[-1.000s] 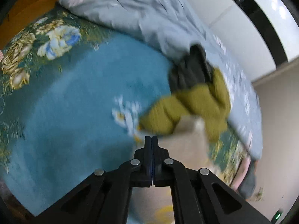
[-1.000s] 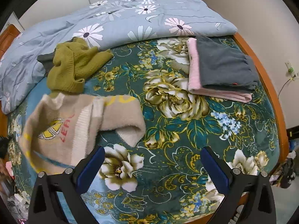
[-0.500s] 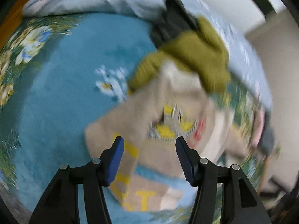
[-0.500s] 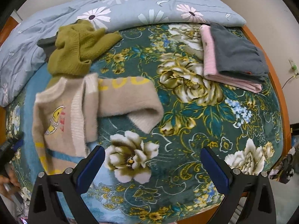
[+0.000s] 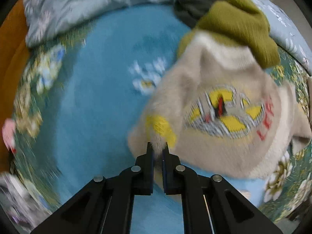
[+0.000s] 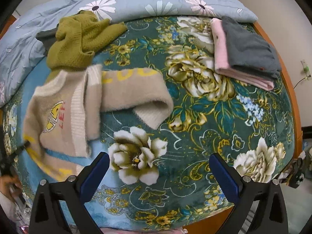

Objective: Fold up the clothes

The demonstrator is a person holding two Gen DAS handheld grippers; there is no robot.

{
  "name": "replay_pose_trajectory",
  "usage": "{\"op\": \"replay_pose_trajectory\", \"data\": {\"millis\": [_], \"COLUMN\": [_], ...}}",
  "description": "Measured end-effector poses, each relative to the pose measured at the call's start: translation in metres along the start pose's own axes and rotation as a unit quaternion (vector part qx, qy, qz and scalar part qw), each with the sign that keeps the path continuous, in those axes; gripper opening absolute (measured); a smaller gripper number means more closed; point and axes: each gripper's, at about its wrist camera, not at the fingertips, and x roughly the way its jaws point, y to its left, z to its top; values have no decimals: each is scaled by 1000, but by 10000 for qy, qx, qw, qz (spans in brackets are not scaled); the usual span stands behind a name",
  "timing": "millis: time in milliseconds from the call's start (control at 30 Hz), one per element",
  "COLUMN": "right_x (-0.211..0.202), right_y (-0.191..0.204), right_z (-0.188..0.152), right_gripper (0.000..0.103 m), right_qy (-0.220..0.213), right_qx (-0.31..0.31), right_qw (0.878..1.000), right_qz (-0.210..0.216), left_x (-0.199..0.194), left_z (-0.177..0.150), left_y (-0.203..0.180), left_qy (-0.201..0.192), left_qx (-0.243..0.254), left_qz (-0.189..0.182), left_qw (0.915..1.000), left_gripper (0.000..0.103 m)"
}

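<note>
The left gripper (image 5: 158, 152) is pinching the fuzzy edge of the beige sweater (image 6: 64, 115), its two fingers nearly pressed together on a tuft beside a yellow patch; that view is smeared with blur. The sweater lies on the left part of the floral blanket (image 6: 204, 132), chest design up, one sleeve (image 6: 136, 93) stretched rightward with its cuff folded under. Just above it, touching its collar end, sits a crumpled olive knit (image 6: 78, 39) on something dark, against the pale blue daisy duvet (image 6: 156, 2). Nearer the middle, the right gripper (image 6: 159, 170) hovers over a white printed flower, its blue pads spread wide and holding nothing. Far right, a folded grey garment (image 6: 249, 48) rests on a folded pink one (image 6: 220, 52).
</note>
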Motion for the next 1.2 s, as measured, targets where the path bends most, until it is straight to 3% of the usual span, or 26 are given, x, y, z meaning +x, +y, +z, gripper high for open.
{"op": "replay_pose_trajectory", "data": {"millis": [100,200,300,367,433,500,600,700,767,900,967,1067,1133,1200], "right_x": [2,3,4,4,4,4,6,9,11,10,3,-7,-11,-15], "right_y": [1,1,-1,-2,-4,-5,-6,-1,2,9,10,3,-6,-16], "right_z": [0,1,2,2,2,1,0,-3,-4,-6,-7,-10,-13,-20], "right_gripper": [103,103,103,103,103,103,103,103,103,103,103,103,103,103], "right_qy": [30,34,60,63,59,54,72,127,164,153,64,-24,-37,-32], "right_qx": [40,74,121,172,214,243,279,324,354,362,307,338,437,534], "right_qw": [10000,10000,9999,9998,9997,9997,9995,9994,9992,9991,9994,9994,9990,9986], "right_qz": [11,6,-42,-52,-59,-64,-86,-6,48,167,171,75,37,-39], "left_x": [-11,-15,-4,7,6,-8,-37,-22,9,67,85,102,114,124], "left_z": [46,83,105,114,114,102,71,31,2,-46,-61,-72,-78,-86], "left_y": [37,46,40,43,46,40,24,-2,-24,-59,-69,-76,-77,-73], "left_qy": [-246,-373,-289,-79,-62,-255,-667,-294,273,1161,1342,1442,1496,1532], "left_qx": [-91,24,113,-277,-799,-1213,-1510,-1929,-2234,-2671,-2875,-3179,-3550,-4020], "left_qz": [313,489,911,933,726,323,-450,-1605,-2078,-2190,-2241,-2445,-2602,-2779], "left_qw": [9992,9981,9954,9952,9941,9918,9853,9676,9519,9312,9214,9046,8854,8589], "left_gripper": [6,6,7,10,10,29,34,35,35,39,52,53,53,53]}}
